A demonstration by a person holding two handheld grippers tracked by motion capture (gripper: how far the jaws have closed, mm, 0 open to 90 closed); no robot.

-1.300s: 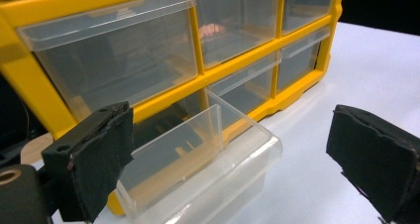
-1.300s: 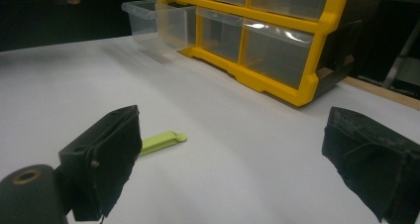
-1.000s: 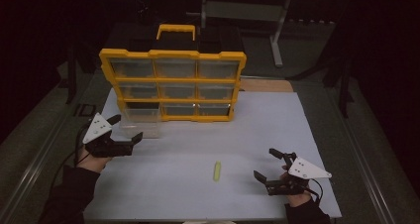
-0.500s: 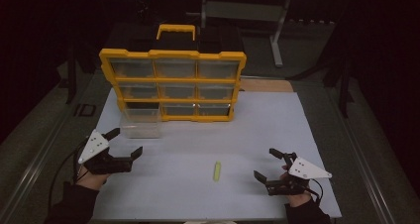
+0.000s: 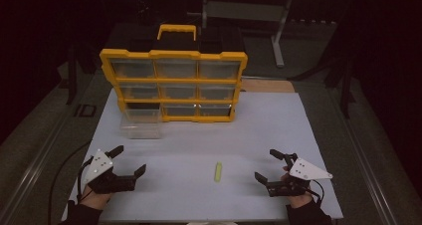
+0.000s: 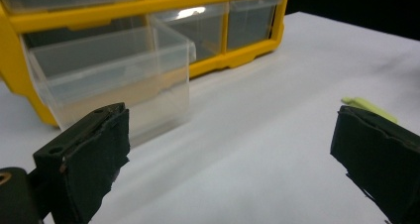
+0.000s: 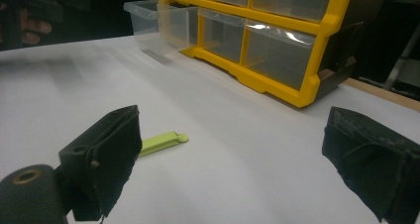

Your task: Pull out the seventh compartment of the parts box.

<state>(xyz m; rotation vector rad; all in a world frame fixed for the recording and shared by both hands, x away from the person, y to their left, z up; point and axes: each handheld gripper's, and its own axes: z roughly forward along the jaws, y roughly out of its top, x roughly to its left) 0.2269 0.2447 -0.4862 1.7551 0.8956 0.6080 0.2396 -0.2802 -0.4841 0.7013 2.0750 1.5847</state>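
My right gripper [image 5: 272, 166] and left gripper [image 5: 130, 161] both rest spread and empty. Between them lies the green clip [image 5: 218, 170], nearer my right, long axis pointing away from me. Beyond my left gripper the clear drawer [image 5: 141, 123] stands pulled out of the yellow organizer [image 5: 173, 80].

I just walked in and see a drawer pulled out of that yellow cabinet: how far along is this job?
Done: the clear drawer is pulled out of the yellow organizer. In hand: nothing; the left gripper and right gripper are both open and empty. Left, probably: picking up the small green piece lying on the table, likely for the drawer.
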